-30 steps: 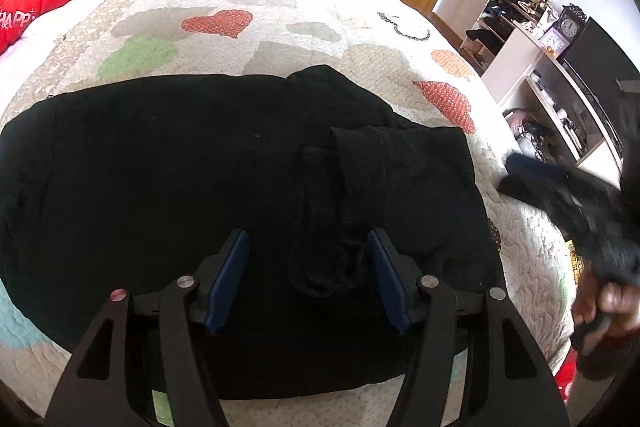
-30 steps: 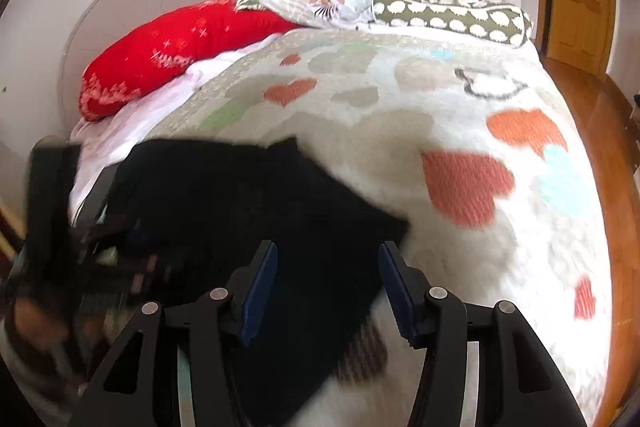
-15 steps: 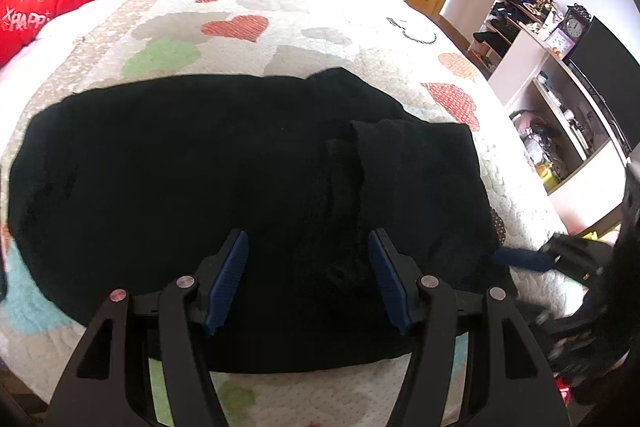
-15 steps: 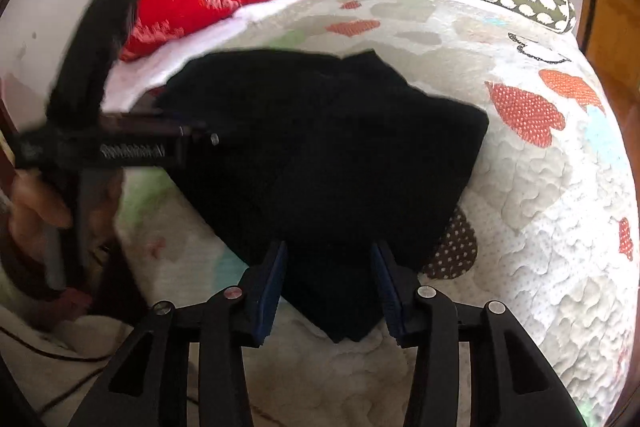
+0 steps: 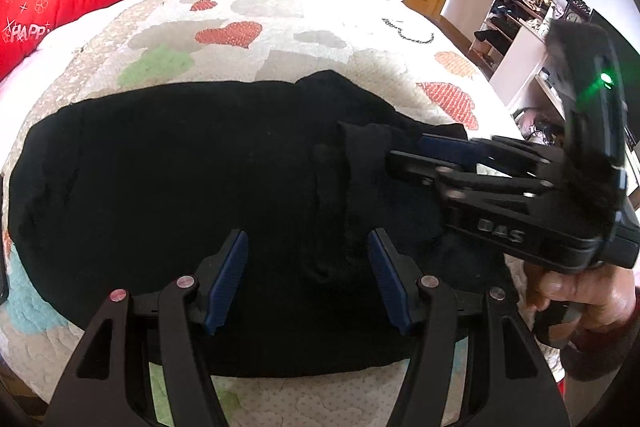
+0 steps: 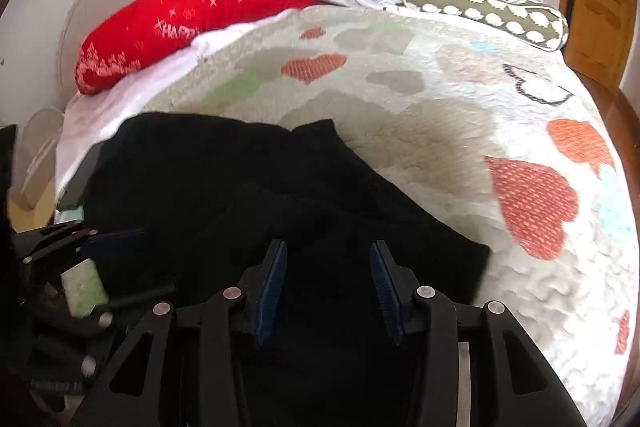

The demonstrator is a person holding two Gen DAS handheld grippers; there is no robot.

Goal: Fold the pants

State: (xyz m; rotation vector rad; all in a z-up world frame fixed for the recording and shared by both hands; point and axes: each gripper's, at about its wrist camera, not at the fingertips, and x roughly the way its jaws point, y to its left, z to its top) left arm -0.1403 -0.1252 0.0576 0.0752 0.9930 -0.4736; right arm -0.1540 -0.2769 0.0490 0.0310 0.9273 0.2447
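Two grippers work over black pants spread across the near part of a heart-patterned quilt, with a narrower folded panel lying on top toward the right. Left: the left gripper hovers low over the near hem, fingers parted and empty, straddling a raised crease in the cloth. Right: the right gripper, gripped by a hand, reaches in from the right edge above the folded panel, fingers likewise spread and holding nothing. The fabric appears soft, limp and light; it would likely sag if pinched mid-panel, so hems and corners seem the better holds.
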